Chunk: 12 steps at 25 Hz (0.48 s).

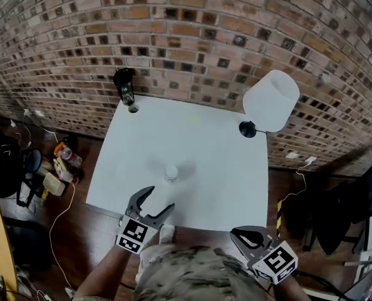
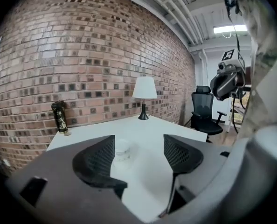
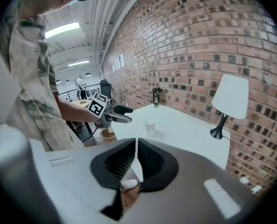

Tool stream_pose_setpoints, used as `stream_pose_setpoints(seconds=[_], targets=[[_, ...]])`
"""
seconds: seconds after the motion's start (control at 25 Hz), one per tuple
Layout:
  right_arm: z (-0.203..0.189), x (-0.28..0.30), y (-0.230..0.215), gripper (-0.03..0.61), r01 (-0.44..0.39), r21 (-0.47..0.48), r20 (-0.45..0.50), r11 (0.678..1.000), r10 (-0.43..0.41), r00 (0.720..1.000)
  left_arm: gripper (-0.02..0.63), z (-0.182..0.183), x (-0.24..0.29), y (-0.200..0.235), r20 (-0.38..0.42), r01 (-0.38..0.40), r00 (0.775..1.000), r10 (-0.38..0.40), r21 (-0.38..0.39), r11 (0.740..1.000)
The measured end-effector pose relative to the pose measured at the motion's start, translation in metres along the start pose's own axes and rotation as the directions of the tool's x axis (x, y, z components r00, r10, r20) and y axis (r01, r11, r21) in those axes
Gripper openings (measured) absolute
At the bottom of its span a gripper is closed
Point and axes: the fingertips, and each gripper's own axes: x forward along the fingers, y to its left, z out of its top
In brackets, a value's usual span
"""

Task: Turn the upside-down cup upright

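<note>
Small clear cup (image 1: 171,173) sits on white bench (image 1: 223,168).
The left gripper (image 1: 161,197) has jaws apart, the right gripper (image 1: 242,236) jaws together.

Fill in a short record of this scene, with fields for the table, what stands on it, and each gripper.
table: white
cup: clear, near the front middle, nothing touching it
lamp: back right corner
bottle: dark, back left corner
left gripper: jaws apart, aimed at the cup, short of it
right gripper: jaws together, empty, by the table's front edge
</note>
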Motion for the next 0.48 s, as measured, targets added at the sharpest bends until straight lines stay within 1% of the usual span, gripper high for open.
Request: stream_pose_setpoints(seconds=[0.08, 0.16, 0.32, 0.4, 0.48], targets=[[-0.016, -0.025, 0.007, 0.022, -0.042, -0.018, 0.033, 0.999, 0.042, 0.999, 0.326, 0.015, -0.032, -0.038, 0.011, -0.036, 0.999, 0.037, -0.037, 0.999], [-0.039, -0.053, 0.015, 0.026, -0.079, -0.033, 0.05, 0.996, 0.081, 0.995, 0.314, 0.027, -0.066, -0.082, 0.022, -0.082, 0.996, 0.085, -0.098, 0.992], [-0.088, -0.099, 0.035, 0.034, -0.166, -0.057, 0.049, 0.984, 0.169, 0.984, 0.303, 0.031, -0.131, -0.169, -0.014, -0.199, 0.98, 0.2, -0.2, 0.959], [-0.104, -0.115, 0.052, 0.036, -0.216, -0.083, 0.045, 0.973, 0.22, 0.974, 0.29, 0.026, -0.161, -0.214, -0.045, -0.226, 0.974, 0.222, -0.25, 0.942], [-0.114, -0.133, 0.073, 0.037, -0.254, -0.1, 0.05, 0.962, 0.26, 0.964, 0.288, 0.018, -0.19, -0.255, -0.087, -0.233, 0.972, 0.217, -0.268, 0.935]])
